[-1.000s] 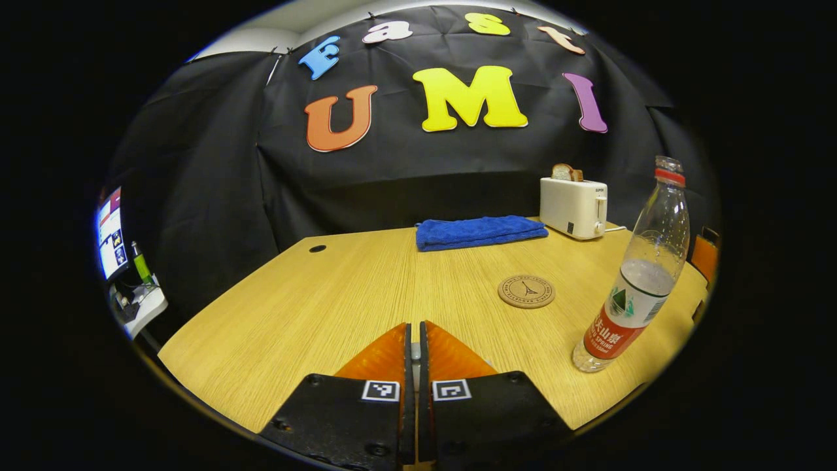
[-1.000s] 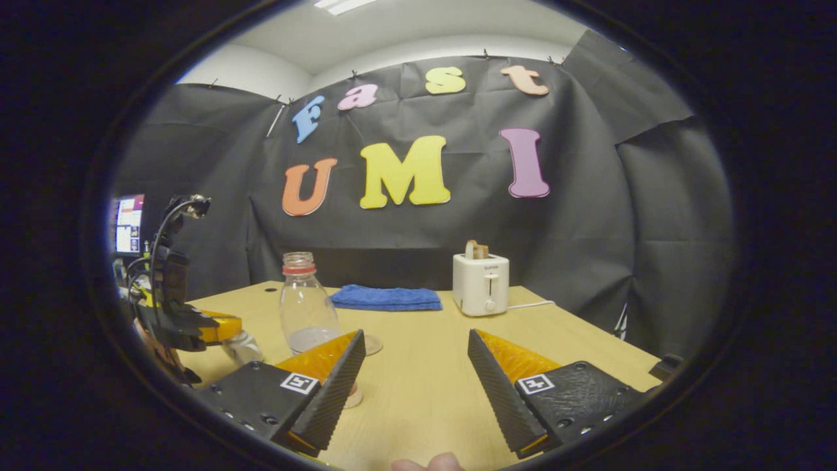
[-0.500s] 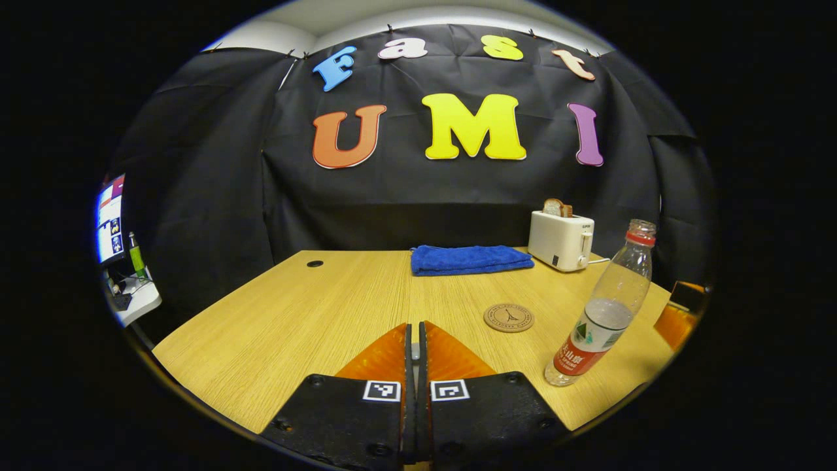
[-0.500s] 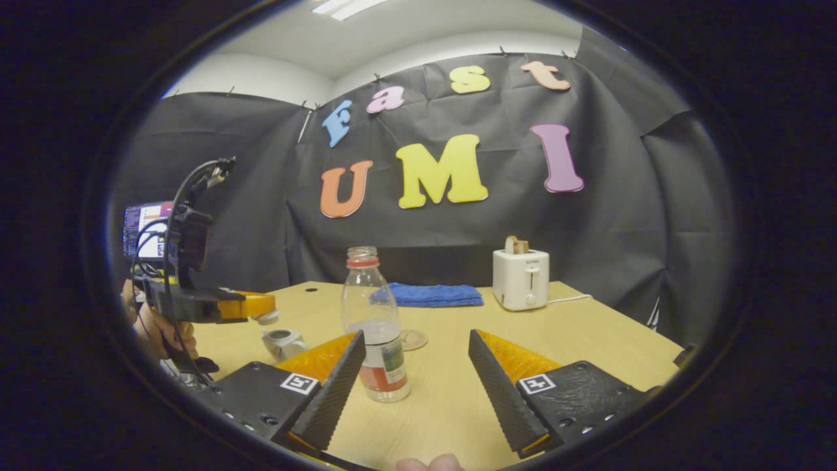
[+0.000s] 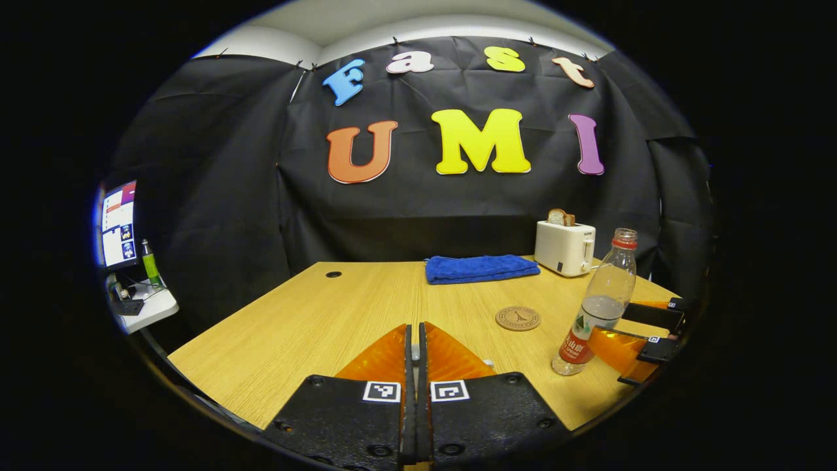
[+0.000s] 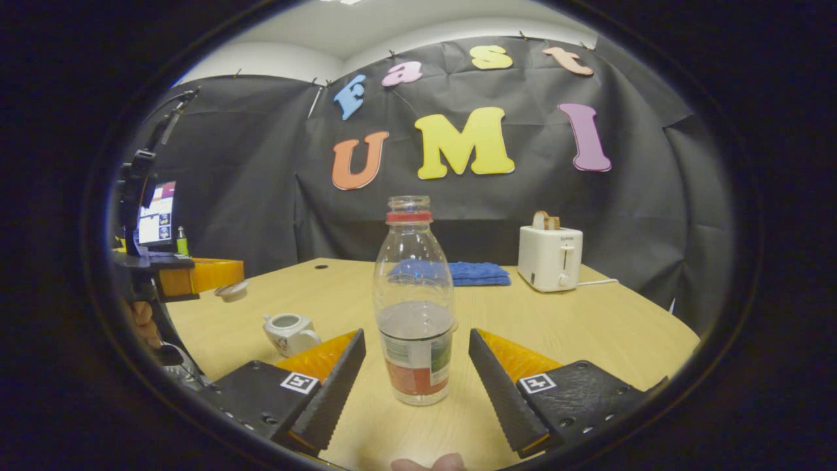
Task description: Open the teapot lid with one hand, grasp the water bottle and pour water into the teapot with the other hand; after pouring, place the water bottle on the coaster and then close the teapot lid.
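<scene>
White and lidless, the teapot (image 6: pixel 291 332) sits on the table (image 6: pixel 588 327), so the first step looks done. The left gripper (image 6: pixel 225 280), seen at the far left of the right gripper view, holds the lid (image 6: pixel 233 290) up in the air beside the teapot; in the left gripper view its jaws sit pressed almost together.

The bottle (image 6: pixel 414 307) stands upright, uncapped and partly filled, between the wide-open fingers of the right gripper (image 6: pixel 416 366), which do not yet touch it. The grasp is probably the step in hand.

Left to do: pouring, setting the bottle on the coaster (image 5: pixel 518 318) just beside it, and closing the lid.
</scene>
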The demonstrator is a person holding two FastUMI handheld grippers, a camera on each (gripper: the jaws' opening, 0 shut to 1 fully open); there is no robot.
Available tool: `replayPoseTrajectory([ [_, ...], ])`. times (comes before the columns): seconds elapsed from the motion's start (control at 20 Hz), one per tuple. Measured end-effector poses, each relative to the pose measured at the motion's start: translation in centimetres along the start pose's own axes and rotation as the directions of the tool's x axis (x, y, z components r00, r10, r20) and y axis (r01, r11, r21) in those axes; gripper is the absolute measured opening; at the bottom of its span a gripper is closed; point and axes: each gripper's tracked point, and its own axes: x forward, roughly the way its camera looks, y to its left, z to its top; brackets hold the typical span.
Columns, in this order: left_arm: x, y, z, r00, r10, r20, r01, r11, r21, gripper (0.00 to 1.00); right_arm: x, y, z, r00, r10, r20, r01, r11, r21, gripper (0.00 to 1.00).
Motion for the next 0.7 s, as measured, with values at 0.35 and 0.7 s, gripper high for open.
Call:
replayPoseTrajectory([
  [0.35, 0.0, 2.0, -1.0, 1.000, 0.027, -0.011, -0.027, 0.999, -0.019, 0.02, 1.7, 0.2, 0.6, 0.999, -0.038, 0.017, 0.038, 0.998, -0.044, 0.79],
  [0.7, 0.5, 2.9, -0.9, 1.000, 0.006, 0.008, -0.006, 1.000, -0.008, 0.03, 3.4, 1.0, 1.9, 0.998, -0.052, -0.027, 0.040, 0.946, -0.322, 0.67],
])
